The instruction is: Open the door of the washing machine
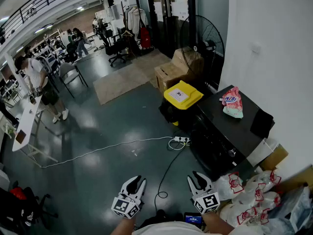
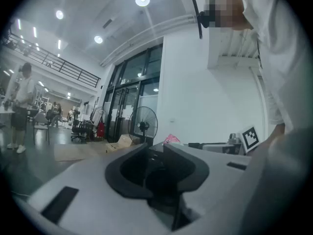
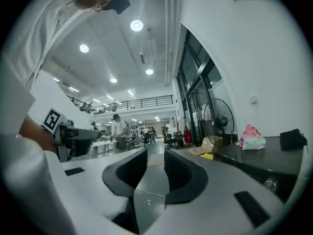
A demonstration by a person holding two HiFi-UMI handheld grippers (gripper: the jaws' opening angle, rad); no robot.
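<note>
against the white wall at the right of a grey-floored hall stands the dark washing machine (image 1: 229, 127), a pink detergent bag (image 1: 232, 102) lying on its top and a yellow-lidded bin (image 1: 182, 95) just beside it. well apart from it, the left gripper (image 1: 137, 181) and right gripper (image 1: 199, 179) hover level over the floor, each with jaws apart and nothing between them.

Open grey floor (image 1: 112, 126) spreads ahead of the left gripper (image 1: 135, 181) and the right gripper (image 1: 199, 179), widest out to the left. A black cable (image 1: 168, 173) snakes up between them to a power strip (image 1: 181, 139). On the right stands the washing machine (image 1: 215, 143), with a yellow-lidded bin (image 1: 182, 95) just beside its far end. White plastic bags (image 1: 249, 195) crowd just beside the right gripper.
</note>
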